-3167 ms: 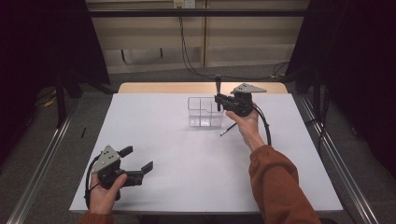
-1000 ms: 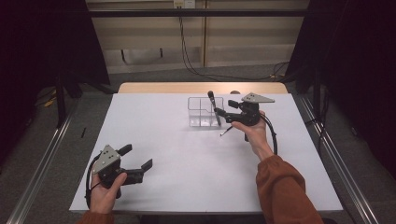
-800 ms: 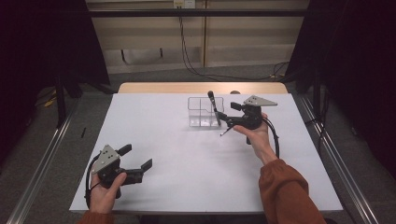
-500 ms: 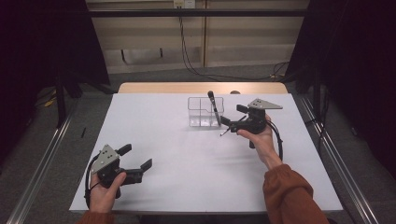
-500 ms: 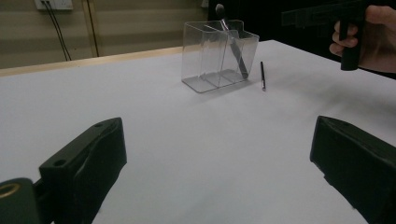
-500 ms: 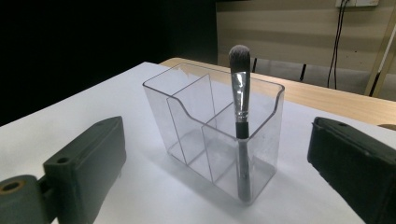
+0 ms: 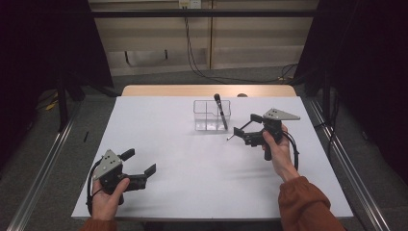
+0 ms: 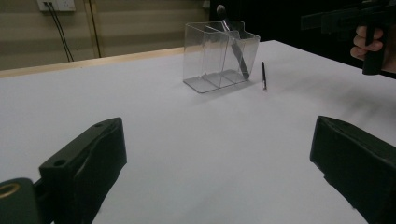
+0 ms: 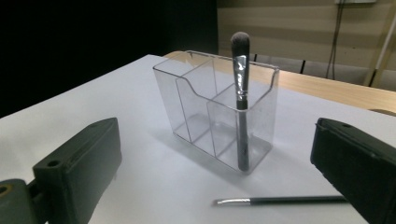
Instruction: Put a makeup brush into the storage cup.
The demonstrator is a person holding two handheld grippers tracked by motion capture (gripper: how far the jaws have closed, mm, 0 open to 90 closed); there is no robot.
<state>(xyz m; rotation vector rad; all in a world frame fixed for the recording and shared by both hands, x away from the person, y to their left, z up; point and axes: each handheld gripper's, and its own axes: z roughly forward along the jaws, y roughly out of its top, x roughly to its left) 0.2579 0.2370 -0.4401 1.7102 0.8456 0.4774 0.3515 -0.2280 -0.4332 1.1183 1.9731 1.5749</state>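
Observation:
A clear organizer point(image 7: 206, 120) with several compartments stands on the white table toward the far side. A dark makeup brush point(image 7: 220, 111) leans upright in its right end compartment, bristles up. A thin dark brush point(image 7: 232, 135) lies flat on the table just right of the organizer. My right gripper point(image 7: 245, 124) hovers right of the organizer, pointing at it. It is open; its jaws have just been opening and nothing is between them. In the right gripper view the organizer point(image 9: 196, 102), standing brush point(image 9: 241, 93) and thin brush point(image 9: 280, 200) lie ahead. My left gripper point(image 7: 141, 161) rests open and empty near the front left.
The white table top point(image 7: 192, 163) has a wooden strip point(image 7: 168, 90) along its far edge. Metal rails point(image 7: 38, 178) run beside the table and cables hang at the back wall. The left gripper view shows the other hand point(image 8: 369, 42) at its top right.
The right gripper released the makeup brush into the organizer and drew back to the right and toward the person. The left gripper stayed put.

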